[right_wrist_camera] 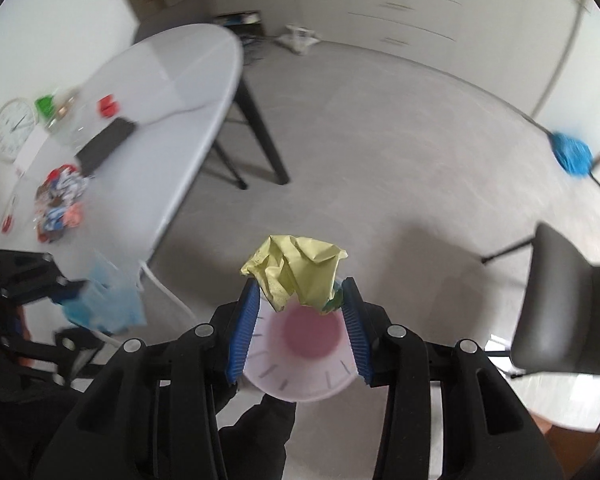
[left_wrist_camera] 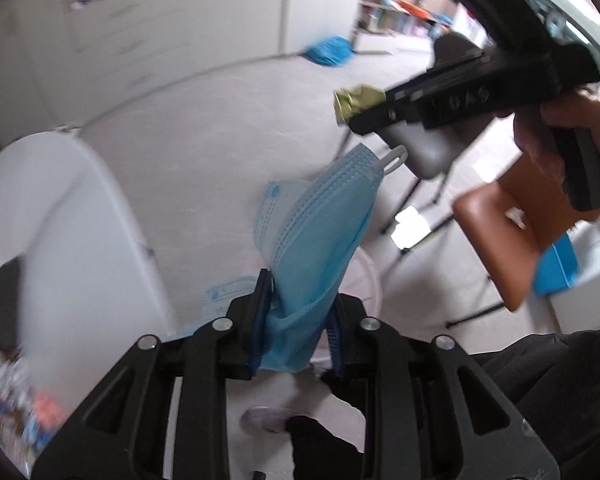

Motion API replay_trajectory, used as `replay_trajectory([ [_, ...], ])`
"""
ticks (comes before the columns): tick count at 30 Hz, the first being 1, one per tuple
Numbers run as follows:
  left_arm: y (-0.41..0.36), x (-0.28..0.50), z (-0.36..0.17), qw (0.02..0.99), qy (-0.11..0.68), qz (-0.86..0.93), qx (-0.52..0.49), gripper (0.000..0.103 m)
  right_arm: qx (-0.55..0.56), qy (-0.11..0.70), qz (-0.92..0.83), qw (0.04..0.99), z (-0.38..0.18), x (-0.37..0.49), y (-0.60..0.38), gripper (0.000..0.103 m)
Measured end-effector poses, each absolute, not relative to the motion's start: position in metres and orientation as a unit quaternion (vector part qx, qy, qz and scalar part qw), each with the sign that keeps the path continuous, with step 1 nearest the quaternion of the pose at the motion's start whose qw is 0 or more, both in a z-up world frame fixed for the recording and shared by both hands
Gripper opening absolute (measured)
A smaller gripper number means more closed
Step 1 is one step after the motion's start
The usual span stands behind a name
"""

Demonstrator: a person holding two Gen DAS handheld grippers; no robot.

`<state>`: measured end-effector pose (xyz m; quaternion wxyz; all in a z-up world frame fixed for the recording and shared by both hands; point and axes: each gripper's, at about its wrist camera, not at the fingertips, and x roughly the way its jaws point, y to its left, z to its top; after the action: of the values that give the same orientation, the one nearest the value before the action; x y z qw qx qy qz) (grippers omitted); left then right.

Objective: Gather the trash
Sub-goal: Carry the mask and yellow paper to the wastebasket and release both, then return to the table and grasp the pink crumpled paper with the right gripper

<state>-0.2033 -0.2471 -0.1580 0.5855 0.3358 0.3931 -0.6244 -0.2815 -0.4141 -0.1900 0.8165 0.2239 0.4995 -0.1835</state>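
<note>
Blue face mask (left_wrist_camera: 316, 240) clamped in left gripper (left_wrist_camera: 298, 320), pads pressed on its lower folds, rest standing up above the jaws. Crumpled yellow-green paper (right_wrist_camera: 296, 272) pinched between the blue pads of right gripper (right_wrist_camera: 300, 320). Both held over the floor, clear of the table. White bin (right_wrist_camera: 304, 360) with pinkish bottom directly below the paper. White round table (right_wrist_camera: 180, 76) behind; colourful wrappers (right_wrist_camera: 60, 200), blurred, near its front edge.

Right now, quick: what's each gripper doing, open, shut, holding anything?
Left gripper: shut on the blue face masks.
Right gripper: shut on the crumpled yellow paper, above the white bin.
</note>
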Motion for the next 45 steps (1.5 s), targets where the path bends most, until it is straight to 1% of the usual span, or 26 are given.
replay_trajectory([
  [1,-0.257,-0.211,-0.163,0.572,0.397,-0.632,0.339,0.035,0.228,0.500,-0.187,0.815,-0.193,-0.288,-0.419,0.043],
  [2,-0.264,-0.214,-0.166,0.566,0.398,-0.637,0.340,0.039,0.232,0.500,-0.189,0.813,-0.195,-0.293,-0.424,0.044],
  [4,-0.276,-0.224,-0.168,0.561,0.398,-0.642,0.340,0.058,0.239,0.501,-0.192,0.809,-0.200,-0.303,-0.433,0.044],
  [5,-0.279,-0.227,-0.168,0.561,0.396,-0.643,0.340,0.062,0.244,0.501,-0.192,0.808,-0.204,-0.309,-0.439,0.044],
  [7,-0.288,-0.235,-0.165,0.561,0.394,-0.642,0.344,0.073,0.249,0.500,-0.192,0.807,-0.207,-0.312,-0.442,0.044],
  [10,-0.291,-0.232,-0.165,0.566,0.398,-0.633,0.347,0.081,0.254,0.502,-0.184,0.806,-0.213,-0.313,-0.446,0.044],
  [14,-0.293,-0.222,-0.158,0.592,0.405,-0.609,0.338,0.085,0.252,0.510,-0.168,0.805,-0.220,-0.307,-0.442,0.044],
  [16,-0.286,-0.207,-0.148,0.615,0.412,-0.587,0.328,0.088,0.247,0.518,-0.152,0.805,-0.225,-0.302,-0.436,0.045],
  [21,-0.272,-0.177,-0.122,0.670,0.421,-0.538,0.291,0.089,0.232,0.543,-0.103,0.800,-0.240,-0.288,-0.411,0.047],
  [22,-0.267,-0.168,-0.116,0.680,0.426,-0.527,0.279,0.089,0.227,0.552,-0.094,0.797,-0.245,-0.283,-0.403,0.051],
  [23,-0.263,-0.161,-0.111,0.690,0.428,-0.518,0.269,0.089,0.222,0.558,-0.092,0.794,-0.249,-0.280,-0.398,0.061],
  [24,-0.257,-0.155,-0.106,0.701,0.427,-0.508,0.259,0.090,0.217,0.563,-0.093,0.792,-0.252,-0.277,-0.394,0.068],
  [25,-0.250,-0.148,-0.099,0.716,0.424,-0.495,0.248,0.090,0.209,0.567,-0.099,0.791,-0.254,-0.274,-0.389,0.080],
  [26,-0.243,-0.141,-0.093,0.732,0.420,-0.480,0.237,0.090,0.205,0.566,-0.103,0.792,-0.254,-0.271,-0.386,0.084],
  [28,-0.229,-0.130,-0.081,0.756,0.415,-0.458,0.216,0.093,0.207,0.560,-0.105,0.795,-0.251,-0.268,-0.386,0.086],
  [32,-0.198,-0.110,-0.062,0.789,0.413,-0.419,0.176,0.094,0.207,0.534,-0.120,0.811,-0.228,-0.255,-0.391,0.090],
  [37,-0.148,-0.091,-0.041,0.824,0.404,-0.367,0.154,0.095,0.171,0.475,-0.112,0.856,-0.173,-0.216,-0.381,0.097],
  [40,-0.113,-0.082,-0.031,0.842,0.399,-0.334,0.140,0.095,0.147,0.441,-0.083,0.882,-0.142,-0.186,-0.360,0.101],
  [45,-0.050,-0.061,-0.023,0.868,0.403,-0.268,0.112,0.095,0.108,0.412,-0.011,0.905,-0.117,-0.130,-0.301,0.101],
])
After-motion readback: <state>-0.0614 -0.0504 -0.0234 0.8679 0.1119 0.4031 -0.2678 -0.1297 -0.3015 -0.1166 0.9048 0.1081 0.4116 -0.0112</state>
